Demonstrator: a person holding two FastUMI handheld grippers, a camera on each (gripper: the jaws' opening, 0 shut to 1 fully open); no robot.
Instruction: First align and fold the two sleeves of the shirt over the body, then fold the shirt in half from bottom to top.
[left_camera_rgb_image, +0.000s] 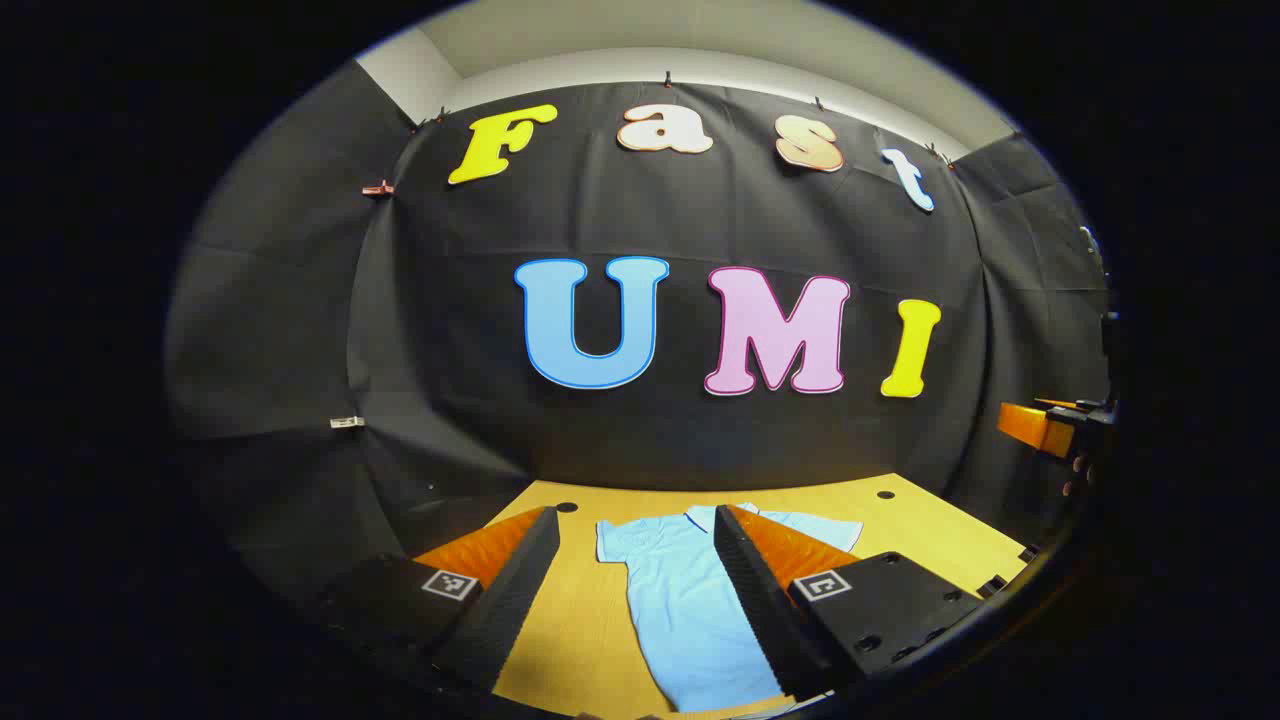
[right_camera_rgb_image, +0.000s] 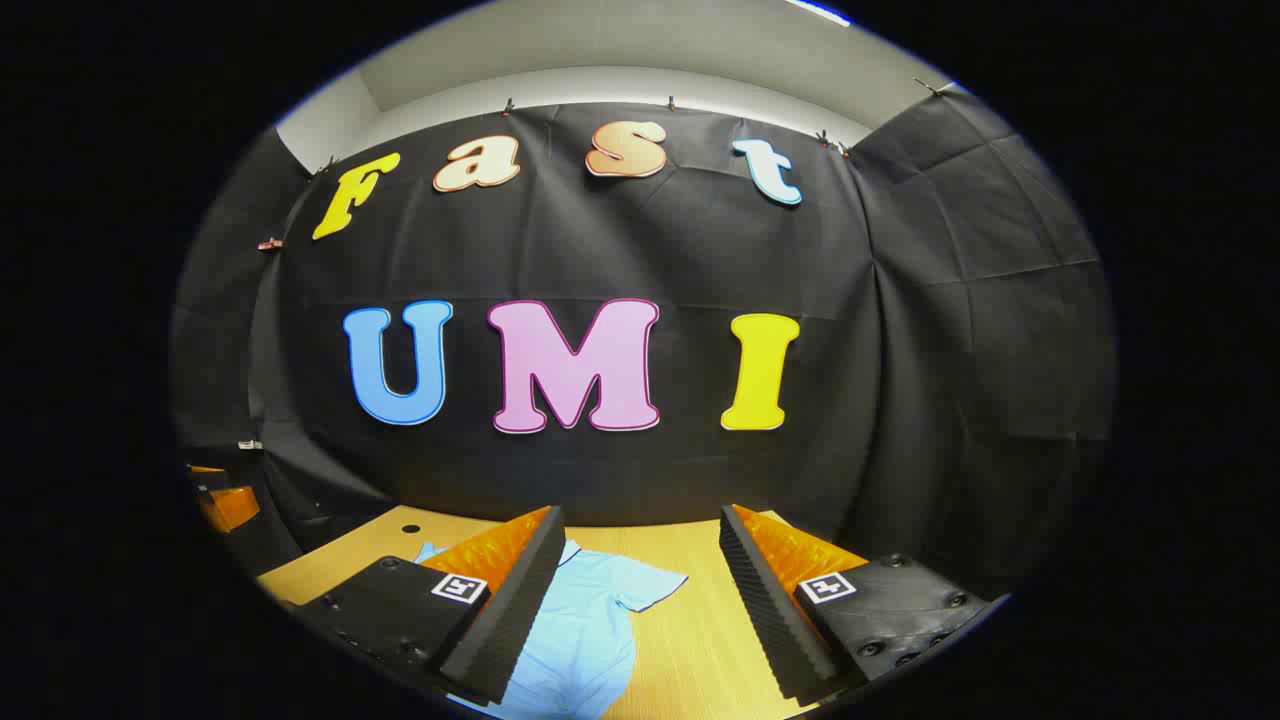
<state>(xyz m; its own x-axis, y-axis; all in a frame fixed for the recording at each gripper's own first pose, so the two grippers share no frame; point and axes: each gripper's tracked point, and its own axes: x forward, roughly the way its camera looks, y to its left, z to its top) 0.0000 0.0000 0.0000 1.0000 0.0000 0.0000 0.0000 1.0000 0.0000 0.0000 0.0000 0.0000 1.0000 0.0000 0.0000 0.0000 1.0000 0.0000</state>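
Right now I hold both tools above the near edge of the table (left_camera_rgb_image: 920, 520), and neither touches anything; my left tool (left_camera_rgb_image: 635, 590) has its fingers spread wide with nothing between them but the view down to the table, and my right tool (right_camera_rgb_image: 640, 600) stands just as wide apart and empty.

Through the left gripper view the shirt (left_camera_rgb_image: 690, 610) lies flat on the wooden table, pale blue, collar toward the far wall and hem toward me; its left sleeve (left_camera_rgb_image: 612, 540) spreads out to the side, and its right sleeve (left_camera_rgb_image: 825, 528) reaches out past my right-hand finger, which covers part of the body; both sleeves lie open and unfolded. In the right gripper view the same shirt sits low and to the left, partly behind my left-hand finger, with one short sleeve (right_camera_rgb_image: 650, 585) pointing toward the middle of the table; bare wood fills the space between the fingers there.

At the right edge of the left gripper view I can make out part of my other tool (left_camera_rgb_image: 1050, 425), with what seems to be a hand (left_camera_rgb_image: 1078, 475) under it, though the rim distorts it too much to be sure.
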